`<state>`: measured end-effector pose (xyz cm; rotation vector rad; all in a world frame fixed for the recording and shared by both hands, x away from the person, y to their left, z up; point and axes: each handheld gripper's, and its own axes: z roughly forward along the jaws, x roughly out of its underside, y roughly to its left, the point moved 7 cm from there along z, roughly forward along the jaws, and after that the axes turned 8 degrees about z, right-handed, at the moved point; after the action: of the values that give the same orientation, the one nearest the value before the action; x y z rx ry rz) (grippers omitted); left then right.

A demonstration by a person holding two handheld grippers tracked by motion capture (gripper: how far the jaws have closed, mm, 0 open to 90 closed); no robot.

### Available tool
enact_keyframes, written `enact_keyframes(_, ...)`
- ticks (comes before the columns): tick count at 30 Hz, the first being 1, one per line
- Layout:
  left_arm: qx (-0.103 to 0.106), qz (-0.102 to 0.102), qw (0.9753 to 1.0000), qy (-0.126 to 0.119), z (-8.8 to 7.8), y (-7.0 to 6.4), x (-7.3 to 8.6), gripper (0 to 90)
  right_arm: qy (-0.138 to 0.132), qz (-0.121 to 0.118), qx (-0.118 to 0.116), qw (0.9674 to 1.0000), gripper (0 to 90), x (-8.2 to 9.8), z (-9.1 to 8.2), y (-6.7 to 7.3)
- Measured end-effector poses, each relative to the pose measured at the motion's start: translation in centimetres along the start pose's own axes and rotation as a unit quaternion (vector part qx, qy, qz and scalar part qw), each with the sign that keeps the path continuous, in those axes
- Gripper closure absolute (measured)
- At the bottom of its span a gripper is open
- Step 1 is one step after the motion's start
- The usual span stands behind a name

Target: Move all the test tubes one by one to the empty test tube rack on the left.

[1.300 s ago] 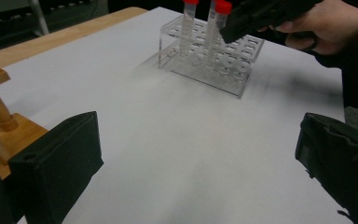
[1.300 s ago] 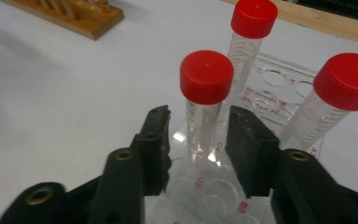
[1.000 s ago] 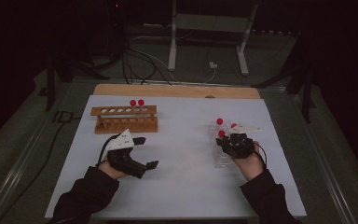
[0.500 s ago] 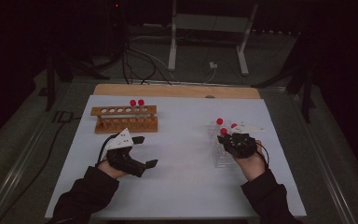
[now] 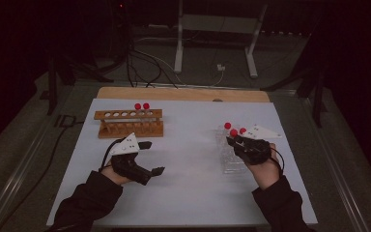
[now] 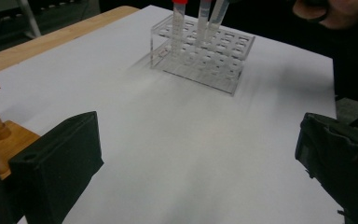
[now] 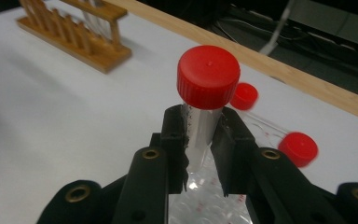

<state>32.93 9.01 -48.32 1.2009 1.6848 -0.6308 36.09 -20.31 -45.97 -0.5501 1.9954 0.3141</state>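
My right gripper [image 5: 235,140] is shut on a clear tube with a red cap [image 7: 208,77], holding it upright just below the cap [image 5: 234,132] over the clear plastic rack [image 5: 229,157]. Two more red-capped tubes [image 5: 227,125] [image 7: 298,148] stand in that rack [image 6: 203,51]. Over at the left, my left gripper [image 5: 153,157] rests on the white sheet with its jaws wide apart and nothing between them [image 6: 196,158]. Just behind it stands a wooden tube rack [image 5: 129,123] holding two red-capped tubes [image 5: 141,106].
A white sheet [image 5: 188,145] covers the table, with a wooden board [image 5: 183,94] along its far edge. Cables and a metal stand [image 5: 212,43] lie on the dark floor beyond. Bare sheet stretches between the two racks.
The right gripper has risen a little with the red-capped tube, drawing it up out of the clear rack. The left gripper has stayed put.
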Motion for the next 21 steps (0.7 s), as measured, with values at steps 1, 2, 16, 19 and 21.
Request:
enact_keyframes(1, 0.0, 0.001, 1.0, 0.001, 0.0, 0.0, -0.1, 1.1, -0.003, -0.004, -0.001, 1.0, 75.1, -0.1, -0.1, 0.2)
enact_keyframes(2, 0.0, 0.001, 1.0, 0.001, 0.0, -0.1, -0.1, 1.1, -0.005, -0.006, -0.003, 1.0, 75.1, -0.3, -0.2, 0.3)
enact_keyframes(16, 0.02, 0.013, 0.9997, 0.001, 0.1, -0.7, -1.6, 1.2, -0.005, -0.033, -0.063, 0.9975, 75.1, -0.6, -0.6, 4.3)
enact_keyframes(19, 0.025, 0.017, 0.9995, -0.001, 0.2, -0.9, -1.9, 1.2, 0.003, -0.034, -0.078, 0.9964, 75.1, -0.2, -0.2, 5.1)
enact_keyframes(21, 0.028, 0.019, 0.9994, -0.001, 0.2, -1.0, -2.2, 1.2, 0.01, -0.036, -0.086, 0.9956, 75.1, 0.1, 0.1, 5.6)
